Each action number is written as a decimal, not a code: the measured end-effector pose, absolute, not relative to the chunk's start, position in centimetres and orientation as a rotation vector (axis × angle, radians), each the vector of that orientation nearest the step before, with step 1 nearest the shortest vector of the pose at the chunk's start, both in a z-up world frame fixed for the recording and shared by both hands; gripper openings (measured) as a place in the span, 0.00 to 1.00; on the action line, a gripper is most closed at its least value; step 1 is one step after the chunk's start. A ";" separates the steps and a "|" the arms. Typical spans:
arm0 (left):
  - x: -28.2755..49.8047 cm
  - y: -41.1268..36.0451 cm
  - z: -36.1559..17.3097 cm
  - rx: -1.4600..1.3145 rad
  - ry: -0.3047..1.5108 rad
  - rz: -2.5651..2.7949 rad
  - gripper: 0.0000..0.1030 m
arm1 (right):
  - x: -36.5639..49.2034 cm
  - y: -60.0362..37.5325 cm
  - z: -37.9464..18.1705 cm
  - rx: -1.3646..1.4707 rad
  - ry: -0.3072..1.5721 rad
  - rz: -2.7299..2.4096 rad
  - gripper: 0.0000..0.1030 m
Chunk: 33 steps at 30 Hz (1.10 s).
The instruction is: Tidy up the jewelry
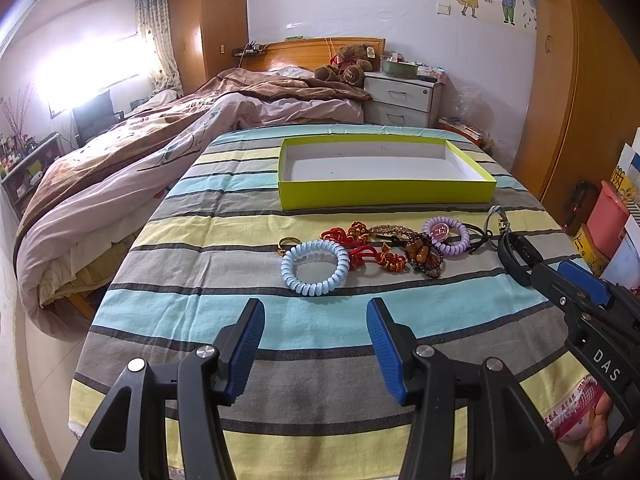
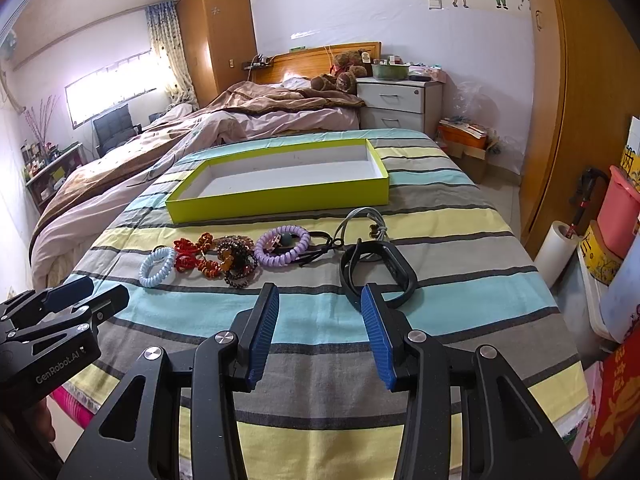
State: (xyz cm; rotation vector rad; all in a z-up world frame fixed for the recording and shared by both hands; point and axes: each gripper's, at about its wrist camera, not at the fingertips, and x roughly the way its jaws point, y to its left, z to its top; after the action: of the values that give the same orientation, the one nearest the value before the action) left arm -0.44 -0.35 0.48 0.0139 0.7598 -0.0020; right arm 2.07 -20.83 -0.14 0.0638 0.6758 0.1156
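Observation:
A shallow lime-green box [image 1: 384, 194] [image 2: 280, 200], white inside and empty, lies on the striped cloth. In front of it is a row of jewelry: a gold ring [image 1: 289, 242], a light-blue coil bracelet [image 1: 315, 267] [image 2: 157, 267], red knotted cords [image 1: 362, 254] [image 2: 190, 258], brown bead bracelets [image 1: 424, 254] [image 2: 236, 258], a purple coil band [image 1: 446, 236] [image 2: 282, 245], a grey cord [image 2: 366, 220] and a black wristband [image 2: 378, 274] [image 1: 518, 258]. My left gripper [image 1: 316, 312] is open just before the blue coil. My right gripper [image 2: 320, 300] is open at the wristband's near edge.
The striped cloth [image 1: 200, 320] covers a table with its edge close on the left. A bed with a brown duvet [image 1: 140, 148] lies beyond on the left. A wooden wardrobe [image 2: 580, 120], a pink bin [image 2: 620, 208] and boxes stand on the right.

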 end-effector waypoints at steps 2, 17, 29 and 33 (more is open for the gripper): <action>-0.3 -0.3 0.4 0.016 0.764 -0.003 0.51 | 2.1 -20.9 -0.1 0.064 0.676 0.116 0.43; -0.6 -0.4 0.7 0.017 0.758 0.005 0.51 | 1.9 -21.0 -0.1 0.070 0.673 0.112 0.43; -1.1 -0.3 0.9 0.018 0.750 0.009 0.51 | 1.8 -20.9 0.0 0.072 0.667 0.113 0.43; -0.8 -0.2 0.7 0.018 0.752 0.008 0.51 | 1.8 -21.0 0.0 0.071 0.668 0.113 0.43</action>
State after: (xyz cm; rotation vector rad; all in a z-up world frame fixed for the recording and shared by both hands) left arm -0.84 -0.21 0.72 0.0182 0.7519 0.0079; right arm 1.80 -20.96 0.01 0.0710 0.6676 0.1129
